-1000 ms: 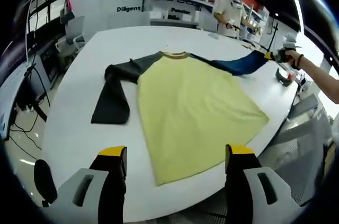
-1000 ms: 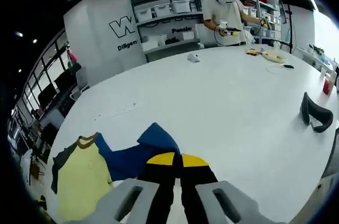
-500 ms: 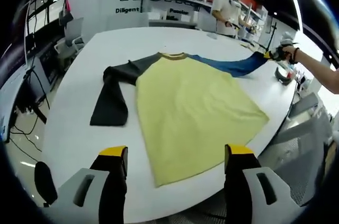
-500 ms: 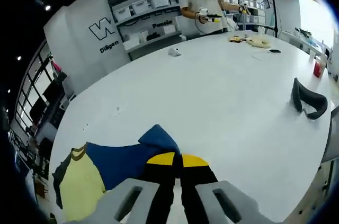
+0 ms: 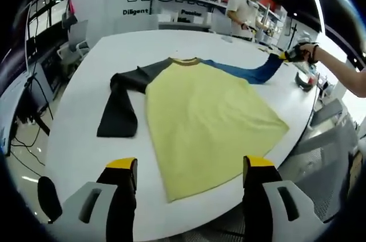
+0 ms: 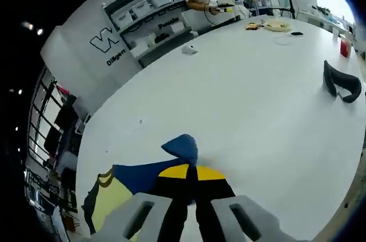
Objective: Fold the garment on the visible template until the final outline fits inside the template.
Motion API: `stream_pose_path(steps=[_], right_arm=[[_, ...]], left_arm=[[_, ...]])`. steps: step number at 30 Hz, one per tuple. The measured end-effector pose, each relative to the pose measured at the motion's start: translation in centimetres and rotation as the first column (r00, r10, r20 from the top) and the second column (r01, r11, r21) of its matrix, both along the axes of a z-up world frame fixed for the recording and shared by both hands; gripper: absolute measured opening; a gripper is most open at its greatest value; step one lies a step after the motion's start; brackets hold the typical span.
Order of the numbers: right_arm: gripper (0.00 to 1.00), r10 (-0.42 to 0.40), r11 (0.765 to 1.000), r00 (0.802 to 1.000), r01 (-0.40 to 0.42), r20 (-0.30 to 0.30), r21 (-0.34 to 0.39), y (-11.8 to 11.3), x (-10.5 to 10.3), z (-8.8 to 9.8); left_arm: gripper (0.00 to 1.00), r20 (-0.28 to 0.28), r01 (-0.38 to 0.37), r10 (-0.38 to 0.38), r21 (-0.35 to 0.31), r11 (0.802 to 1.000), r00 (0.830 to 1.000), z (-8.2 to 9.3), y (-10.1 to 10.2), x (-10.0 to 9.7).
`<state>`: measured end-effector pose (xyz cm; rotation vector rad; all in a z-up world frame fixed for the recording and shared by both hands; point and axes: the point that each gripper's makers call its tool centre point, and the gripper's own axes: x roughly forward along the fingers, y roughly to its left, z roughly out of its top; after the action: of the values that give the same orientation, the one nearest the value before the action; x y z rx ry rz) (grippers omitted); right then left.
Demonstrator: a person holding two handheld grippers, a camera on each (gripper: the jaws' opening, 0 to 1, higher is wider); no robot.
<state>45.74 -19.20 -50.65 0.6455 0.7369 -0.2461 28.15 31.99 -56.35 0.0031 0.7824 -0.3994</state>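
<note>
Right gripper: jaws closed together on the blue sleeve of the garment, the sleeve drawn out sideways over the white table. Left gripper: jaws wide apart, gripping nothing, poised above the near table edge. Garment: yellow body spread flat on the table, dark sleeve folded down at its other side; a black curved object rests well apart.

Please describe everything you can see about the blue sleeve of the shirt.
The blue sleeve is soft cloth, joined to the yellow shirt body near the collar. It is stretched out straight over the white table, away from the body. The right tongs are shut on its cuff end, where a fold of blue cloth sticks up.
</note>
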Motion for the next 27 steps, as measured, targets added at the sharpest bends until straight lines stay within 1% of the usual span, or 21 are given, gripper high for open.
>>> stream_pose_path(steps=[1,3,4,8,9,11,13,14,19,22,24,26,27], right_arm=[[0.00,-0.005,1.000,1.000,0.005,0.001,0.028,0.6,0.3,0.1],[0.00,0.005,0.999,1.000,-0.005,0.001,0.032,1.3,0.5,0.2],[0.00,0.020,0.999,1.000,-0.019,-0.001,0.046,1.7,1.3,0.2],[0.00,0.053,0.995,0.999,-0.053,0.007,0.079,4.0,2.5,0.6],[0.00,0.054,0.994,0.999,-0.054,0.003,0.092,3.6,3.9,0.5],[0.00,0.068,0.992,0.998,-0.068,0.007,0.103,4.1,4.9,0.6],[0.00,0.091,0.990,0.996,-0.092,0.011,0.111,5.3,5.7,0.7],[0.00,0.107,0.987,0.994,-0.108,0.015,0.115,6.1,6.2,0.8],[0.00,0.174,0.975,0.984,-0.179,0.046,0.135,10.5,7.0,1.9],[0.00,0.230,0.962,0.971,-0.237,0.066,0.136,13.4,7.8,2.6],[0.00,0.257,0.956,0.963,-0.265,0.075,0.129,15.1,7.9,2.9],[0.00,0.276,0.950,0.958,-0.285,0.079,0.128,16.7,8.4,2.9],[0.00,0.295,0.944,0.952,-0.304,0.082,0.125,18.0,8.2,2.9]], left_arm=[[0.75,0.000,-0.002,0.002,0.000,1.000,1.000,0.0,0.1,0.0],[0.75,0.001,-0.004,0.004,-0.001,1.000,1.000,0.0,0.2,0.0],[0.75,0.004,-0.007,0.007,-0.003,1.000,1.000,0.1,0.4,0.0],[0.75,0.005,-0.008,0.008,-0.001,1.000,1.000,0.2,0.6,0.0],[0.75,0.005,-0.008,0.009,-0.002,1.000,1.000,0.2,0.6,0.0],[0.75,0.006,-0.007,0.007,-0.001,1.000,1.000,0.2,0.6,0.1],[0.75,0.009,-0.004,0.004,-0.002,1.000,1.000,0.2,0.6,0.1],[0.74,0.008,-0.003,0.003,-0.003,1.000,1.000,0.2,0.5,0.1],[0.75,0.010,0.005,-0.005,-0.001,1.000,1.000,0.3,0.5,0.1],[0.75,0.012,0.008,-0.008,-0.001,1.000,1.000,0.4,0.6,0.0],[0.75,0.012,0.007,-0.007,0.002,1.000,1.000,0.5,0.7,0.0],[0.74,0.013,0.008,-0.008,0.002,1.000,1.000,0.5,0.7,-0.1],[0.74,0.014,0.007,-0.007,0.001,1.000,1.000,0.6,0.8,-0.1]])
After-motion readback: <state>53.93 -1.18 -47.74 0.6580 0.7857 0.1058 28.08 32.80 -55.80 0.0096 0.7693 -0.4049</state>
